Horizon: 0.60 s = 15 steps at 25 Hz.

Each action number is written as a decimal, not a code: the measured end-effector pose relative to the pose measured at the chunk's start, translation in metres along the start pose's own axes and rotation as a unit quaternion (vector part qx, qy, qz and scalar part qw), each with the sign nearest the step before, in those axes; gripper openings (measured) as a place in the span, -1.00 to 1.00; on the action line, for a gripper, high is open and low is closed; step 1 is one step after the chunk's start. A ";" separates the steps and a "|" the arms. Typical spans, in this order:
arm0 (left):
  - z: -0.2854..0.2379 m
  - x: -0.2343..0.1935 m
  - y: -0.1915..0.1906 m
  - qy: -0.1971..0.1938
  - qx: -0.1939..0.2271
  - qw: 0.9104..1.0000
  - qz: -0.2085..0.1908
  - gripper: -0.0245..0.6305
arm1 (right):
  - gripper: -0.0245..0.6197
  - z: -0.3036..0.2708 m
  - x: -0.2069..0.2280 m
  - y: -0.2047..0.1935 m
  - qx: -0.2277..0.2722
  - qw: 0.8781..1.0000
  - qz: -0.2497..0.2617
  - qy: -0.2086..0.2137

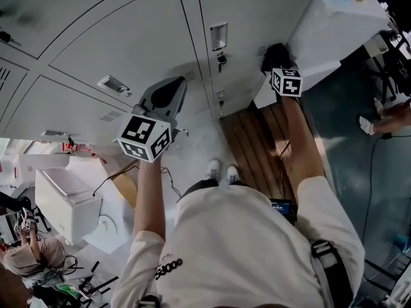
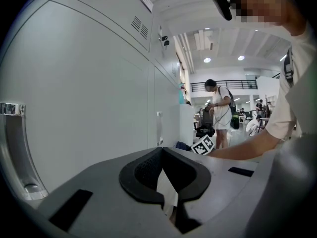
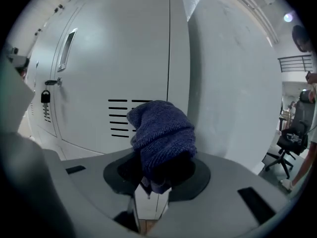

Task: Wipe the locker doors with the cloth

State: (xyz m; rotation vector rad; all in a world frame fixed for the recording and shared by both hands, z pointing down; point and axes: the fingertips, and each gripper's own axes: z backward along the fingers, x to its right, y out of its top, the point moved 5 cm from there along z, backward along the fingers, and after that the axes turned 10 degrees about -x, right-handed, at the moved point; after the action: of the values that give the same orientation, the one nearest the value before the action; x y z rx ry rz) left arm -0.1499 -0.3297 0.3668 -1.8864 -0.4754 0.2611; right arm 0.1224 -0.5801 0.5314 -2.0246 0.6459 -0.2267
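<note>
Head view looks steeply down on the person's white shoes (image 1: pixel 221 170), which stand at the foot of a bank of pale grey locker doors (image 1: pixel 122 40). Both arms are stretched toward the lockers. A strip of wooden boards (image 1: pixel 253 143) runs along the floor to the right of the feet.

The left gripper (image 1: pixel 172 92) is held in front of a lower door and points along the locker front. In the left gripper view its dark pads meet at the tips, with nothing between them.

The right gripper (image 3: pixel 157 168) is further right, and its jaws are clamped on the dark blue cloth (image 3: pixel 161 130), which bunches up above them. The cloth sits right in front of the vent slots (image 3: pixel 120 115) low on a door, beside the seam with a plain white side panel. Whether it touches the metal cannot be told.

To the left on that door a padlock (image 3: pixel 45 97) hangs under a recessed handle (image 3: pixel 66 48). Far off to the right stands a black office chair (image 3: pixel 292 133).
</note>
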 end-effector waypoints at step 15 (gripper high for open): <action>0.025 0.003 -0.010 0.014 -0.002 1.000 0.002 -0.87 | -0.64 0.016 -0.218 0.011 -0.013 0.961 0.116 0.249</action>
State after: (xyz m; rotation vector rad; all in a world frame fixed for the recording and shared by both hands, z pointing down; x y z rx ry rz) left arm -0.1594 -0.3041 0.3667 -1.8936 -0.4527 0.2367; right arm -0.0585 -0.4569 0.5360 -1.9021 1.1963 -0.5998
